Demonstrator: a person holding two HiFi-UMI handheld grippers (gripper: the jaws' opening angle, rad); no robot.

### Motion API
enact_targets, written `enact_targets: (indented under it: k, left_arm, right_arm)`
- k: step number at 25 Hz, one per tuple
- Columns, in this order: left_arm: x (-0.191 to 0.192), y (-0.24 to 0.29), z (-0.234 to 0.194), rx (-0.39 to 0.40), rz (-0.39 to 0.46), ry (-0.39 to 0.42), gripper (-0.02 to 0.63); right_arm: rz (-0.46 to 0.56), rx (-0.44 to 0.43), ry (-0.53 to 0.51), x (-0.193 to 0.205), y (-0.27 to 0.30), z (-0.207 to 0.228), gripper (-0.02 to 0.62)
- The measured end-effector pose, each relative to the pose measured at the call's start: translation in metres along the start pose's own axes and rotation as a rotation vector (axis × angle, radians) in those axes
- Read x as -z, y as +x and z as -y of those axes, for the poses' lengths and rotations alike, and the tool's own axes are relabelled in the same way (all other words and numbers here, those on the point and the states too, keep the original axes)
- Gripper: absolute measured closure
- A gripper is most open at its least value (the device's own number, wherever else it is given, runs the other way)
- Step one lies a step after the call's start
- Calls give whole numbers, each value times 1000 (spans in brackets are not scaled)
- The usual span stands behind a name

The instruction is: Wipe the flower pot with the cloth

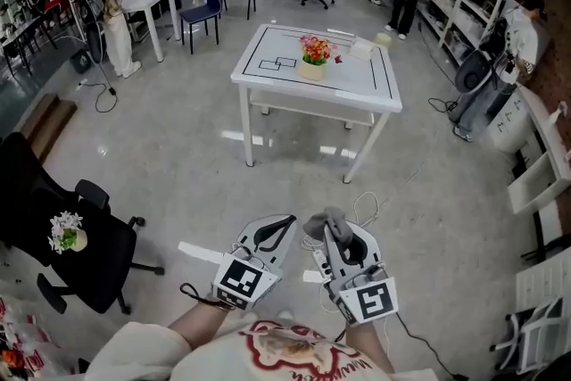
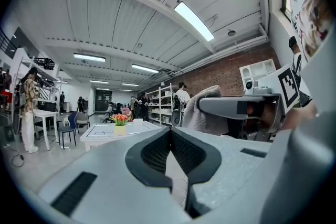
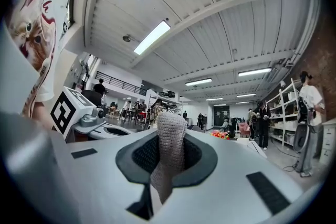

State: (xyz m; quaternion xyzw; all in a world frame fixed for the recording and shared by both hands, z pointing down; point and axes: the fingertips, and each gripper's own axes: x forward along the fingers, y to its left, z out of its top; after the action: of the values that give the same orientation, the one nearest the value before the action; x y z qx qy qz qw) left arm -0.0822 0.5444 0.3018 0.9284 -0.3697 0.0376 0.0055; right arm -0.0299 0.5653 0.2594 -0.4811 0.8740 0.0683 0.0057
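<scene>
Your right tongs clamp the grey knitted cloth; your left tongs are together, empty. The round cream flower pot stands on the white square bench.

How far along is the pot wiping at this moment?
Done: the right gripper is shut on the cloth. In hand: nothing touches the flower pot yet; it stands on the white table, well ahead of the person. The left gripper is shut and empty. Left: walk up and wipe the pot.
</scene>
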Motion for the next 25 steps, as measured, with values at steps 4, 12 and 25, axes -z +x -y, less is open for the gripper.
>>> enact_targets:
  k: [4, 12, 25]
  left_arm:
    - [1, 8, 12, -31, 19, 1, 603]
    - [24, 19, -4, -82, -27, -22, 603]
    - [14, 158, -150, -57, 28, -17, 604]
  right_arm:
    - [11, 0, -3, 3, -13, 15, 565]
    - [-14, -27, 56, 31, 4, 38, 565]
    - [1, 19, -9, 50, 162, 136, 565]
